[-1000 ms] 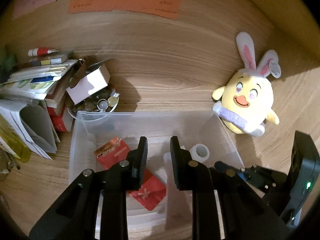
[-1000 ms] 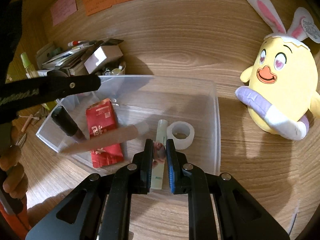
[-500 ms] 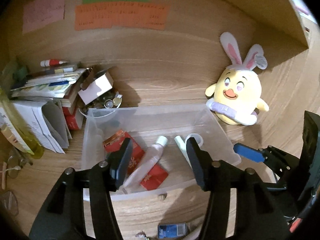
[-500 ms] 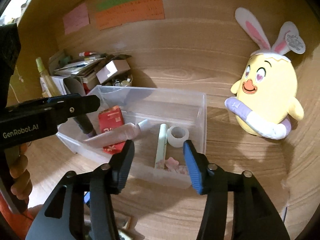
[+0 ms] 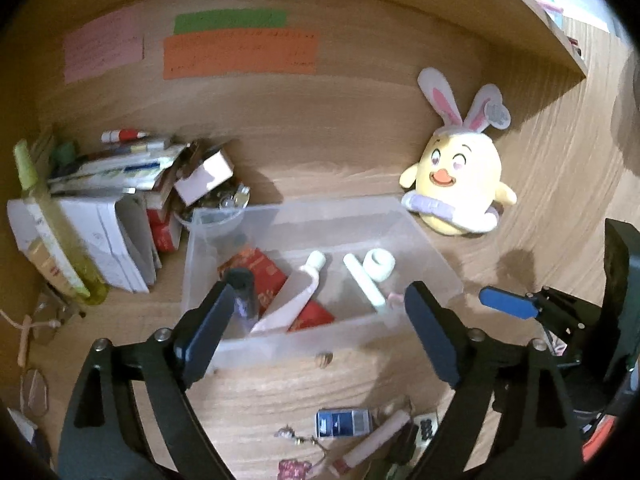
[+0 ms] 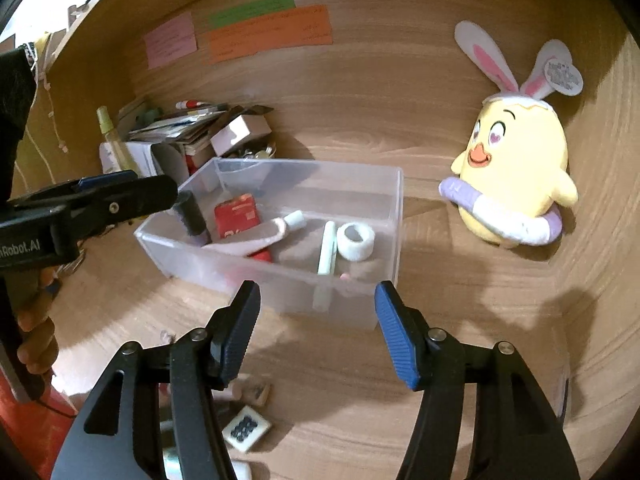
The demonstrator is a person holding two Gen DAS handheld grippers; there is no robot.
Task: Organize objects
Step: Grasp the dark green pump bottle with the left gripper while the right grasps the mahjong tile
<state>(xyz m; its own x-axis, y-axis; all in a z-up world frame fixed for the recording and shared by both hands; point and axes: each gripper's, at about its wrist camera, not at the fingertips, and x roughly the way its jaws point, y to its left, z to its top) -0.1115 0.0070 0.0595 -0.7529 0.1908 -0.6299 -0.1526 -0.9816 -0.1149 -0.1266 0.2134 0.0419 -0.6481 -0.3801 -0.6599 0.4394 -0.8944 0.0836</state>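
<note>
both your claws have just been opening, empty now, pulled back from the clear bin [image 5: 420, 240] at mid-frame after dropping items.

Translucent plastic bin [image 5: 436, 258], matt wood desk [image 5: 360, 168]

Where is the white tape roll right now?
The white tape roll lies inside the clear bin, toward its right end beside the pale green tube, left of the yellow chick plush.

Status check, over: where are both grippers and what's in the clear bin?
Left gripper and right gripper both open, empty, jaws just widened. Clear bin holds pink tube, tape roll, red packet. Nothing blocking.
</note>
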